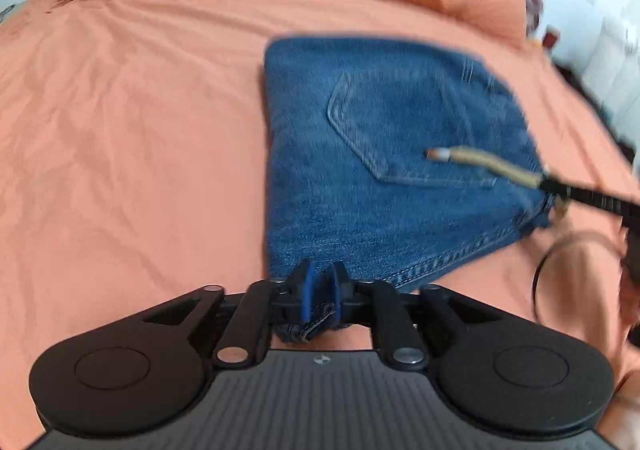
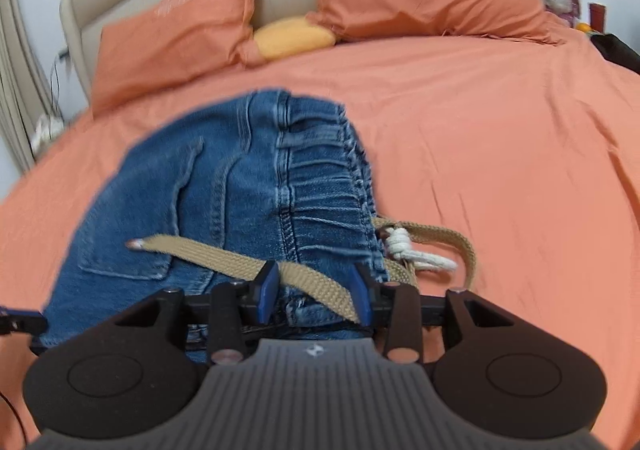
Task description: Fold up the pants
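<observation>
Two tools, left tool [image 1: 320, 292] and right tool [image 2: 316, 292] parted, folded denim pants [image 1: 384, 153], woven belt [image 2: 248, 262].

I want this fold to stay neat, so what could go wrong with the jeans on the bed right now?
1. The tan drawstring lies loose across the jeans and between the right tool's fingers; it could snag and drag the fold open.
2. A denim corner sits between the left tool's fingers; pulling away could tug the near edge out of line.
</observation>
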Action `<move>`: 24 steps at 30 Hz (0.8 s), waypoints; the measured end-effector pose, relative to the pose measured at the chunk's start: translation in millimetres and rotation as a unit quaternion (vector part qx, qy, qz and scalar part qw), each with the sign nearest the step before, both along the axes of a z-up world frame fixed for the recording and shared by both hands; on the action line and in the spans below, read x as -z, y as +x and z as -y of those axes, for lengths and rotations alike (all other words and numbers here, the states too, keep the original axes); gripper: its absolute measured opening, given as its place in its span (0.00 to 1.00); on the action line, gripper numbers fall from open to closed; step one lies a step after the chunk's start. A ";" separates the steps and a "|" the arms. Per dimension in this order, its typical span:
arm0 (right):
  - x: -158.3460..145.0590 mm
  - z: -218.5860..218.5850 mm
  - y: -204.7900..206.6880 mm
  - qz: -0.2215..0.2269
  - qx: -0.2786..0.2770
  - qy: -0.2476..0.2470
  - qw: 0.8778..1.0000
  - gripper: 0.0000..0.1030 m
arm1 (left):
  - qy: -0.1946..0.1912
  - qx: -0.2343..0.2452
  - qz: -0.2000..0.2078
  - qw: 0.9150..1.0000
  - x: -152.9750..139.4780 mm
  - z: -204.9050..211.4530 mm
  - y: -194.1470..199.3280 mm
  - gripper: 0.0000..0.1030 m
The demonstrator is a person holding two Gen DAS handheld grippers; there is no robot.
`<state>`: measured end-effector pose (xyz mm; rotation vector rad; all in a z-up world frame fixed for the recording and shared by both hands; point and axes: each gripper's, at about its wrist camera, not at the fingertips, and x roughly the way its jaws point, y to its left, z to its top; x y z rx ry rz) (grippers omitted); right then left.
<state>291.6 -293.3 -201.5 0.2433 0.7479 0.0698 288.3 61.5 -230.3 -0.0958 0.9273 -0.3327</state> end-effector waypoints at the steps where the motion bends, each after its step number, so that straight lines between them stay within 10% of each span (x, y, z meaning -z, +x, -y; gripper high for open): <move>1: -3.3 2.7 -5.5 0.006 0.011 0.010 1.000 0.43 | -0.017 -0.015 0.011 1.000 -1.7 -5.3 -3.1 0.46; 2: -5.8 6.4 -11.0 0.010 0.024 0.024 0.999 0.50 | -0.036 -0.034 0.024 0.998 -3.5 -10.3 -5.1 0.76; 3: -7.1 10.6 -18.6 0.013 0.037 0.040 0.998 0.61 | -0.055 -0.047 0.038 0.997 -3.5 -13.3 -6.6 0.85; 17: 59.9 68.1 -0.2 -0.049 0.133 0.330 0.933 0.78 | -0.193 -0.088 -0.042 0.976 40.4 -37.4 92.6 0.78; 24: 65.3 58.6 19.1 -0.040 0.088 0.311 0.946 0.74 | -0.264 -0.070 -0.072 0.959 64.5 -50.6 122.6 0.78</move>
